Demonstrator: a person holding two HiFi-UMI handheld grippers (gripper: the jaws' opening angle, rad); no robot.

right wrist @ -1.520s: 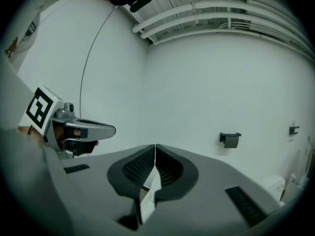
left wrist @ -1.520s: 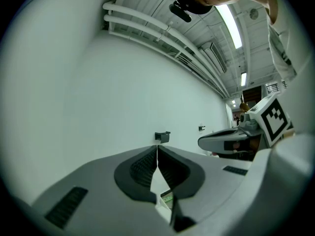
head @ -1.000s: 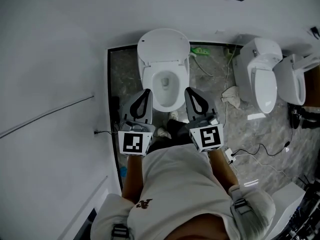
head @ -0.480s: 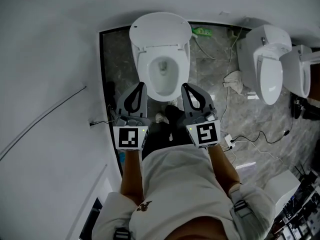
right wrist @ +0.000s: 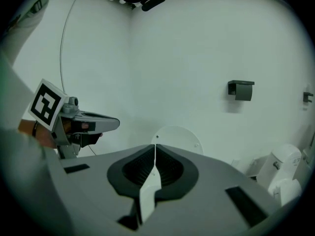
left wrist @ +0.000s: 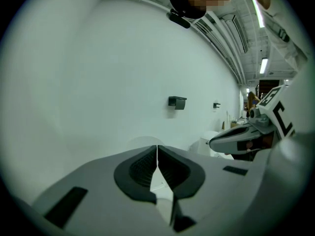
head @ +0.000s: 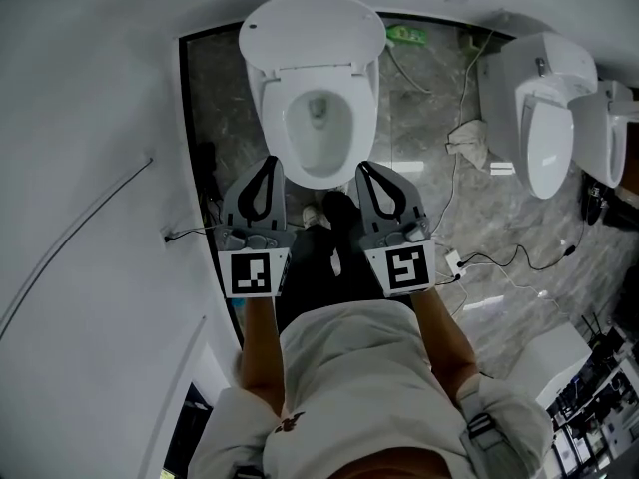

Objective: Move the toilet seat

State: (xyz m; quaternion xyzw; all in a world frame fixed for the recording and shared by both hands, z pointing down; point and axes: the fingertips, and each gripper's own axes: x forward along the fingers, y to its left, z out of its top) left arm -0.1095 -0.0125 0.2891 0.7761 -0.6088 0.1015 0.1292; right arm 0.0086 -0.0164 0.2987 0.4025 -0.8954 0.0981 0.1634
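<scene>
- The toilet seat (head: pixel 366 128) sits at the top middle of the head view. As far as we can make out, it is a white ring lying flat around the open bowl (head: pixel 319 133).
- Its lid (head: pixel 312 28) stands raised behind the bowl, against the white wall (head: pixel 90 118). In the right gripper view we see the lid's rounded top (right wrist: pixel 179 136) just past the jaw tips.
- The left gripper (head: pixel 269 161) (left wrist: pixel 157 149) is at the bowl's front left. Its jaws are pressed together with nothing between them.
- The right gripper (head: pixel 362 167) (right wrist: pixel 156 148) is at the bowl's front right. Its jaws are likewise together and empty.
- The two grippers lie side by side, both pointing toward the toilet. We cannot tell whether either tip touches the seat.
- Each gripper shows up in the other's view, the right one (left wrist: pixel 241 139) and the left one (right wrist: pixel 83 124).
- The person's dark-clad legs (head: pixel 329 257) stand between the grippers on the grey marbled floor (head: pixel 419 138).
- To the right, well apart, stands a second toilet (head: pixel 544 118), with a crumpled cloth (head: pixel 467 138) at its foot and cables (head: pixel 499 262) trailing across the floor.
- A small black fixture (right wrist: pixel 240 89) hangs on the wall.
</scene>
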